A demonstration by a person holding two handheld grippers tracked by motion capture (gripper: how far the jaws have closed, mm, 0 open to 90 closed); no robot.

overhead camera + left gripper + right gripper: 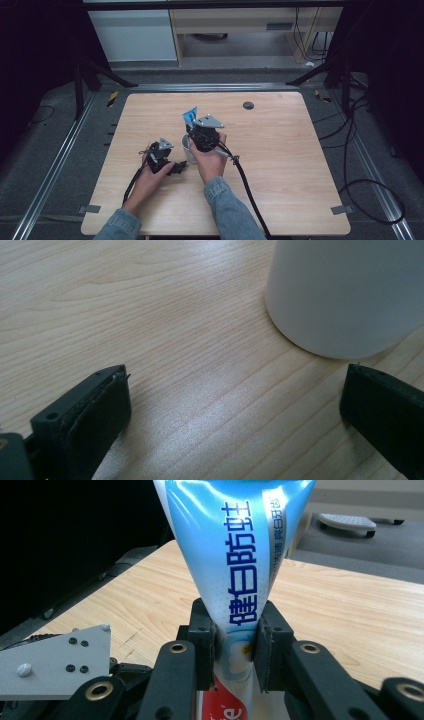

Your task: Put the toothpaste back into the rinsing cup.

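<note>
A blue and white toothpaste tube (pixel 235 565) is held upright between the pads of the right tool (pixel 235 650), its flat crimped end uppermost and its red-printed lower part running down below the jaws. Blue Chinese characters are printed along its length. In the high view the tube (pixel 190 116) is seen rising just above the right tool (pixel 202 135), directly over a white cup (pixel 187 146) that stands on the tabletop (pixel 280 165); whether the tube's lower end is inside the cup cannot be told, since the tool and hand cover it. The right tool's jaws are drawn narrow and pressed against both sides of the tube. The left tool (pixel 165 162) is held low at the tabletop just to the left of the cup, and its jaws are spread wide with nothing between them; in the left gripper view the cup's white wall (pixel 345 295) is seen close ahead, near the tip of one jaw but not gripped, with bare wood grain (pixel 150 315) between the two jaws. A grey three-cornered plate (pixel 55 662) of the left tool is seen low in the right gripper view. A small dark round grommet (pixel 248 105) is set in the tabletop near its far edge, well apart from the cup.
</note>
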